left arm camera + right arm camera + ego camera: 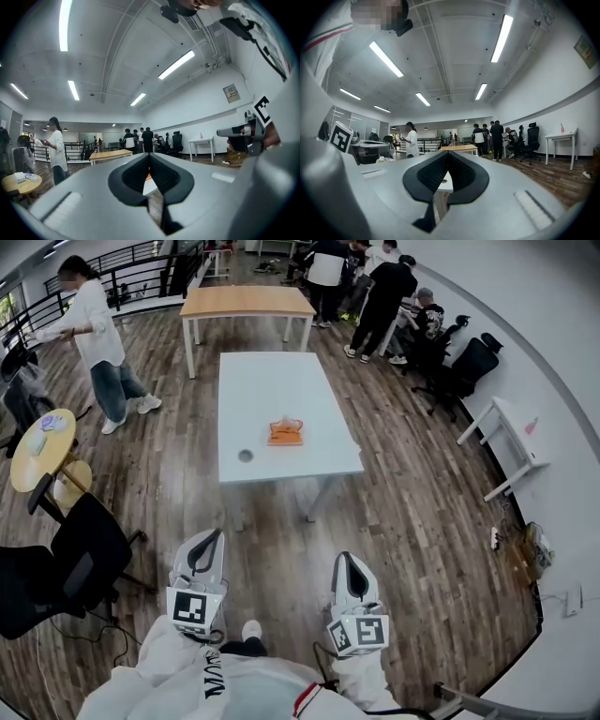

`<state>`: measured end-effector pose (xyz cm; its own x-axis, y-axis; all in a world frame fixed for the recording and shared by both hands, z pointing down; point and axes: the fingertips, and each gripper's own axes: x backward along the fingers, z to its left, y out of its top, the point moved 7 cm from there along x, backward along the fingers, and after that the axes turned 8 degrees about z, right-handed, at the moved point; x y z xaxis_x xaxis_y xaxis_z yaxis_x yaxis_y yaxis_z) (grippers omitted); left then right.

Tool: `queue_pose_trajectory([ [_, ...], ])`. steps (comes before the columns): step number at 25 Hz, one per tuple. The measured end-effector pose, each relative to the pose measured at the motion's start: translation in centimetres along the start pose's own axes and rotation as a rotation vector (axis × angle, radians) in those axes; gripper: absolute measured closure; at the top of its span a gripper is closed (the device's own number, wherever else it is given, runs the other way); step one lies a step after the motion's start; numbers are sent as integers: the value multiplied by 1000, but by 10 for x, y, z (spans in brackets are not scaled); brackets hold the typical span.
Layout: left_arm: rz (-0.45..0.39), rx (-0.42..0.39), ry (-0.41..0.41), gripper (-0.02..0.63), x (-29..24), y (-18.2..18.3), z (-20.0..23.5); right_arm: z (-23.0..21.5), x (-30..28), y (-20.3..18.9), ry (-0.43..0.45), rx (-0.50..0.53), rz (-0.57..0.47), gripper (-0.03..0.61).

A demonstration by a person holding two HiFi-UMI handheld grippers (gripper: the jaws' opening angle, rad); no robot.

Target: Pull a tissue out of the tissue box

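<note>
Left tongs [150, 155] and right tongs [447, 153], both closed tight and empty, mostly hide the tissue box [148, 176].

Tissue box [148, 177] mostly hidden behind left claw [150, 155].

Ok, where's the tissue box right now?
In the head view the orange tissue box sits on the white table, right of centre toward its near end, with a small grey disc to its left.
</note>
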<state>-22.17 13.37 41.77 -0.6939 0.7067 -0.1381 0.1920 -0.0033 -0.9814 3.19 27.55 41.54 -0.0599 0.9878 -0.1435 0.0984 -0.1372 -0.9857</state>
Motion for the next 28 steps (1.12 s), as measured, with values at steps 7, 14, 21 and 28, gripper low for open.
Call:
queue_pose_trajectory([
  [7, -2, 3, 0, 614, -16, -2, 22, 6, -26, 4, -1, 5, -2, 577],
  [14, 2, 18, -9, 614, -32, -7, 31, 2, -41, 3, -13, 0, 11, 577],
  [21, -5, 5, -1, 614, -55, 1, 40, -11, -63, 11, -15, -2, -3, 577],
  [28, 12, -1, 22, 614, -76, -5, 44, -23, -93, 10, 14, 5, -15, 577],
])
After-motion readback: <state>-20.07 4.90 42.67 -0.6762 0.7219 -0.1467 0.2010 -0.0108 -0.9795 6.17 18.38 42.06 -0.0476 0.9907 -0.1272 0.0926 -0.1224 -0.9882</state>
